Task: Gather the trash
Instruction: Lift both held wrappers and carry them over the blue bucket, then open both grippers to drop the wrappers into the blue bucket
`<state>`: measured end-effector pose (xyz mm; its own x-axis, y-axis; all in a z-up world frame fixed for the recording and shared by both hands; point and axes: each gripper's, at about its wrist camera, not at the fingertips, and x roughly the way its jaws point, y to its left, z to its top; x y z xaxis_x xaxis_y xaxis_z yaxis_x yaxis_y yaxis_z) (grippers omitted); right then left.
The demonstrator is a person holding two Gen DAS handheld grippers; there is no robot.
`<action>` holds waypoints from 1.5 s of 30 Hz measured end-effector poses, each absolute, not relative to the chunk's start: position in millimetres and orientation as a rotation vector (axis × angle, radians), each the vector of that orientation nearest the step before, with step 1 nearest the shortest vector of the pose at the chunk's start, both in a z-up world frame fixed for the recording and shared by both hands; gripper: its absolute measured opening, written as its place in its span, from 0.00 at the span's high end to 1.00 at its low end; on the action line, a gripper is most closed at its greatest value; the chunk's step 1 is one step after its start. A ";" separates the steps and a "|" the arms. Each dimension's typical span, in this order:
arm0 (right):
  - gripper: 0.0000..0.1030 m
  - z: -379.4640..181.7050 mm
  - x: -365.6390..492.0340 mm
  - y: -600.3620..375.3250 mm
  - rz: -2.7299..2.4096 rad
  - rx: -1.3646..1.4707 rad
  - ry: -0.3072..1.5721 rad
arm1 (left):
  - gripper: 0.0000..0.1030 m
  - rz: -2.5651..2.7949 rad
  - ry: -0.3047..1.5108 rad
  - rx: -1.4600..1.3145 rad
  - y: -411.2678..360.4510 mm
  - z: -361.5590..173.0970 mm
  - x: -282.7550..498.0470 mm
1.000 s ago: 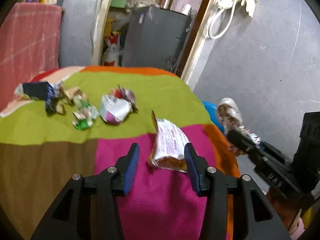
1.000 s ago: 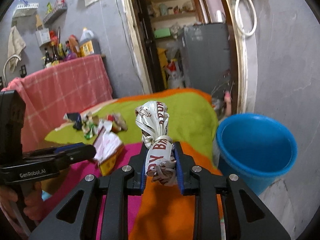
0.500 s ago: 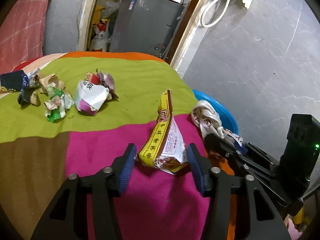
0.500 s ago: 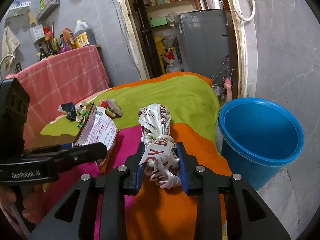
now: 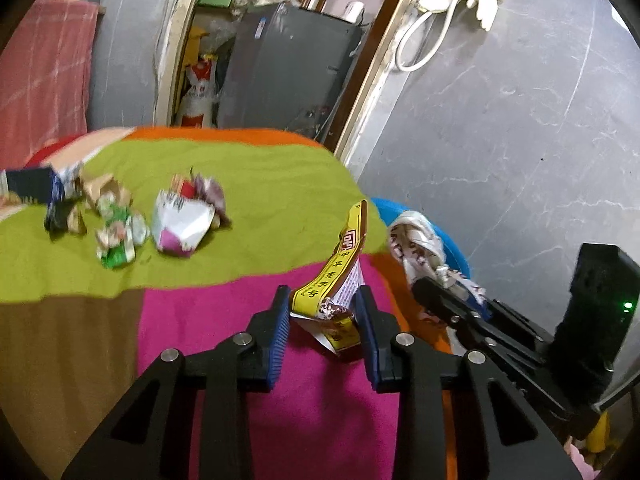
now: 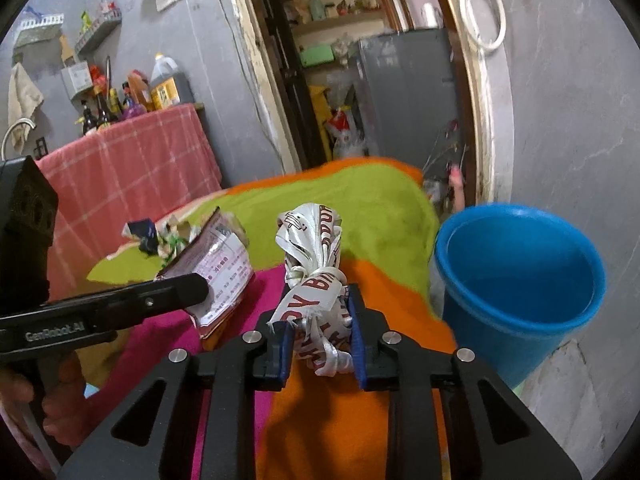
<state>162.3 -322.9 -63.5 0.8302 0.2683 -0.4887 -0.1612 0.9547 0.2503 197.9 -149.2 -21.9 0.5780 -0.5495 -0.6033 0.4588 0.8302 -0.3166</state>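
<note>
Left gripper (image 5: 322, 312) jaws are closing on a flattened yellow-and-white foil snack packet (image 5: 338, 280), long axis tilting up and away, over the striped blanket's (image 5: 248, 200) right edge. Right gripper (image 6: 318, 334) jaws are narrowing onto a knotted white plastic bag with red lettering (image 6: 316, 264), standing upright. Only the right view is showing the round blue plastic bucket's (image 6: 520, 312) inside; only the left is showing the crumpled wrappers (image 5: 120, 216) clearly.

Two grippers (image 5: 323, 322) (image 6: 318, 340), two held wrappers — one yellow (image 5: 340, 276), one white (image 6: 316, 280) — one blue bucket (image 6: 520, 300), one multicoloured blanket (image 5: 240, 216), and roughly four crumpled scraps (image 5: 182, 222), blurred, on it.
</note>
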 end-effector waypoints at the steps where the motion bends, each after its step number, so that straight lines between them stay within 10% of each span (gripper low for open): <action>1: 0.79 -59.0 160.7 -325.4 0.221 0.198 0.524 | 0.73 -0.593 0.735 -0.121 -152.1 -19.0 197.2; 19: 0.76 20.6 163.3 -446.6 -0.085 0.156 0.227 | 0.72 -0.665 0.345 -0.081 -286.0 43.5 229.5; 38: 0.57 -60.5 212.0 -515.4 -0.152 0.261 0.446 | 0.70 -0.693 0.687 -0.128 -361.5 -15.7 318.6; 45: 0.50 -41.0 200.0 -509.8 -0.152 0.261 0.391 | 0.50 -0.659 0.603 -0.110 -339.9 -5.0 300.1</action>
